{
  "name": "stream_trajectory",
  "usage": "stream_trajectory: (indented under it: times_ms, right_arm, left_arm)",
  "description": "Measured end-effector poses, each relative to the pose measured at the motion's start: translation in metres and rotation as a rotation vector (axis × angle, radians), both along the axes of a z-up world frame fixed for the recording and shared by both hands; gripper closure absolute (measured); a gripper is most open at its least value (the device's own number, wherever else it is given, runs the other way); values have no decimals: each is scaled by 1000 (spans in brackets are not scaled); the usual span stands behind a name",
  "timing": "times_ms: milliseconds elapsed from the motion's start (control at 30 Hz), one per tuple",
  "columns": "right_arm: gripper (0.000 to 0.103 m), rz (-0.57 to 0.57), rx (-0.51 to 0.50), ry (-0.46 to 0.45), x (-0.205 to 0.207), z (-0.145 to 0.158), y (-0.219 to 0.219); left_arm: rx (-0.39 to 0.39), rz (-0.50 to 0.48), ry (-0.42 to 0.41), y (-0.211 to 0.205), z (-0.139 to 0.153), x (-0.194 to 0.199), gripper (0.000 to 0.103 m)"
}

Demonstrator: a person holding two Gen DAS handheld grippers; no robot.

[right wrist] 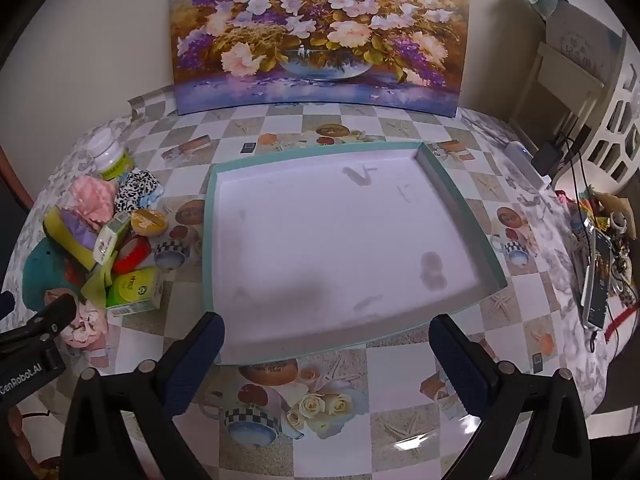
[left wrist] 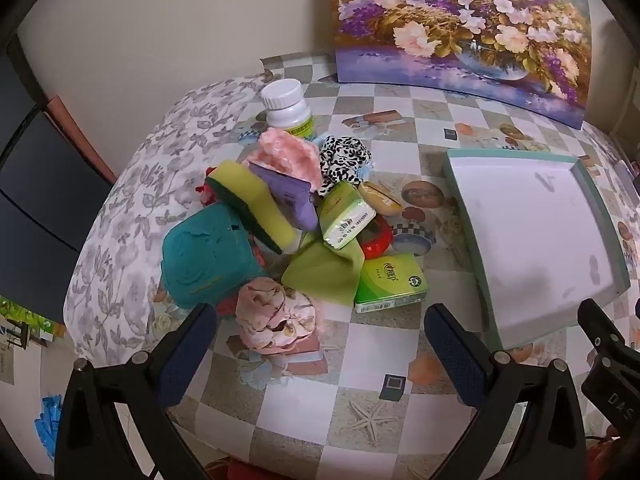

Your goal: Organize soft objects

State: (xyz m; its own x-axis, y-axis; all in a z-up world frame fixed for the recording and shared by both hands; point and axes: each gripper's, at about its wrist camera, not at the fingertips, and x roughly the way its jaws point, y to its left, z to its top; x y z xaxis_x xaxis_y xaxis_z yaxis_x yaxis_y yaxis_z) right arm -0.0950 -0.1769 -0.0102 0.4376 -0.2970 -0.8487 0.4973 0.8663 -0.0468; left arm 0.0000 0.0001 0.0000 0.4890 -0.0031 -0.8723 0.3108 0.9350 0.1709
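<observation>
Hovering, both tools idle: left gripper [left wrist: 320, 344] and right gripper [right wrist: 326, 354] have jaws spread wide, nothing between the pads, both angled down at the table [right wrist: 400, 392].

Progress, as I read it: zero. The shallow teal-rimmed tray [right wrist: 208, 240] is bare inside, only smudges on the white floor. It sits right in front of the right gripper.

Everything to sort is in one heap left of the tray, just ahead of the left gripper:
- teal plush [left wrist: 204, 260], nearest the left finger
- floral scrunchie [left wrist: 272, 314], front of heap, closest pick
- yellow-green sponge [left wrist: 252, 204] leaning on the plush
- purple fabric piece [left wrist: 288, 196], pink fluffy cloth [left wrist: 288, 152], black-and-white spotted scrunchie [left wrist: 344, 156]
- lime cloth [left wrist: 324, 272] under the tissue packs [left wrist: 348, 216]

Mixed in, not soft: white pill bottle [left wrist: 286, 108], red tape roll [left wrist: 378, 240], green carton [left wrist: 390, 282], a yellow round item [left wrist: 380, 198] I can't identify.

Left to do, my call: all of it. Pull soft items one by one, tray looks like the destination, leave the hard stuff. Scrunchie is the obvious first grab for the left tool.
</observation>
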Motion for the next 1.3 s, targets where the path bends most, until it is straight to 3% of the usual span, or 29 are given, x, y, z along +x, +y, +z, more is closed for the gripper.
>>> stream_trajectory:
  times_ms: [1300]
  right_arm:
    - [0, 1, -6, 10, 0, -3, 2]
  left_arm:
    - [26, 13, 27, 2, -7, 0, 0]
